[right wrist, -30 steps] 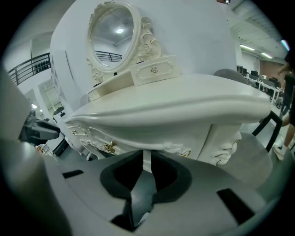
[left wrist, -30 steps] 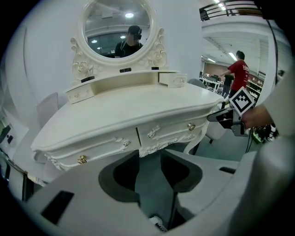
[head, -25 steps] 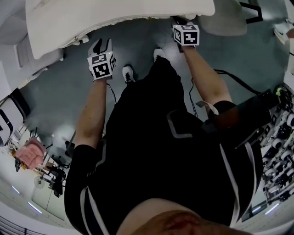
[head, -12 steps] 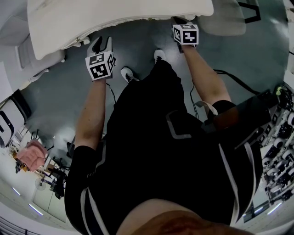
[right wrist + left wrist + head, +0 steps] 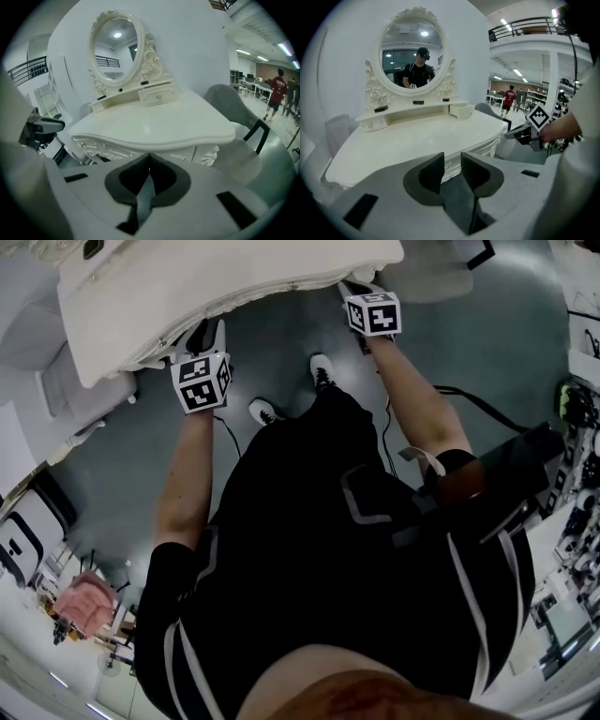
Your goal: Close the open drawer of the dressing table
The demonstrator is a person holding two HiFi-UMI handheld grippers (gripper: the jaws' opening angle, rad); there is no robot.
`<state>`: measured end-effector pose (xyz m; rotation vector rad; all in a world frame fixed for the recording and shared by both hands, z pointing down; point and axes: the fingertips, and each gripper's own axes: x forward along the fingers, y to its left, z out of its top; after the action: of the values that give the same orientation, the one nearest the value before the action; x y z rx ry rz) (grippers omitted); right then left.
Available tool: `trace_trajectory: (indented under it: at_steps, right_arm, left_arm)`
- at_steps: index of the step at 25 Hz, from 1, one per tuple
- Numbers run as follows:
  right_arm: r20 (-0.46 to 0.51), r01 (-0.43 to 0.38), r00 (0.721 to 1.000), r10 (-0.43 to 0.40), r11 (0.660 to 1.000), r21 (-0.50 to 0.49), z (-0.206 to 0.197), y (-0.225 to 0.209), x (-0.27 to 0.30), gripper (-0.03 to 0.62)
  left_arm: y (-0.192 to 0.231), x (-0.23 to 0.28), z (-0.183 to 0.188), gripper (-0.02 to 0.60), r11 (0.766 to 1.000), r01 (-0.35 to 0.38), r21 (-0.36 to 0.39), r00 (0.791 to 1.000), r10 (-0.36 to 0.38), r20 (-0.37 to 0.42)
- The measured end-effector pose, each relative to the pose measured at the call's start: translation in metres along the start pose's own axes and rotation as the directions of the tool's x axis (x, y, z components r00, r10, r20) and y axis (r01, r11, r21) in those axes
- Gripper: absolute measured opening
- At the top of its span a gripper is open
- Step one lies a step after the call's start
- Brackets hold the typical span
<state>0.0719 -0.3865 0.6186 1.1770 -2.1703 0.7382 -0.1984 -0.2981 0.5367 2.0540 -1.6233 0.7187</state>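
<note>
The white dressing table (image 5: 187, 277) with its oval mirror (image 5: 412, 54) stands in front of me. Its carved front (image 5: 101, 150) looks flush, and I see no drawer standing out. Small drawers (image 5: 159, 96) sit on the shelf under the mirror. My left gripper (image 5: 208, 331) hangs at the table's front edge, to the left. Its jaws (image 5: 452, 159) are closing with a gap still between them, and nothing is in that gap. My right gripper (image 5: 354, 289) is at the front edge further right, shut (image 5: 149, 157) and empty.
A grey chair (image 5: 234, 112) stands to the right of the table. A black cable (image 5: 469, 395) runs over the grey floor by my shoes (image 5: 322, 367). Cluttered shelving (image 5: 581, 521) lines the right side, and a pink chair (image 5: 84, 601) stands far left.
Both grippers have risen and now sit closer to the table's front edge in the head view. The left gripper's jaws look narrower.
</note>
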Motion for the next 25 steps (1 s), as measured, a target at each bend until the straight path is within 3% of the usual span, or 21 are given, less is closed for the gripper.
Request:
trace_trajectory:
  at_steps: [3,6,13,20,25]
  right_arm:
    - [0.053,-0.002,0.999,0.002,1.000,-0.003,0.023,0.014,-0.028,0.005]
    - [0.120,-0.009,0.993,0.010,1.000,-0.012,0.052,0.027,-0.063,0.005]
    - [0.309,-0.037,0.948,0.077,0.990,-0.133,0.125,0.060,-0.163,0.005]
    - [0.411,-0.031,0.907,0.095,0.987,-0.158,0.172,0.085,-0.233,0.005]
    - [0.458,-0.044,0.879,0.128,0.981,-0.190,0.198,0.107,-0.265,0.005]
  left_arm:
    - [-0.008,-0.016,0.027,0.109,0.997,0.076,-0.024,0.994,-0.073,0.082]
    - [-0.021,-0.035,0.060,0.109,0.984,0.174,-0.027,0.969,-0.167,0.180]
    - [-0.039,-0.093,0.130,0.068,0.983,0.179,0.047,0.930,-0.185,0.317]
    - [-0.044,-0.139,0.173,0.029,0.985,0.160,0.067,0.890,-0.173,0.422]
    - [-0.034,-0.158,0.186,0.008,0.989,0.143,0.043,0.886,-0.148,0.441]
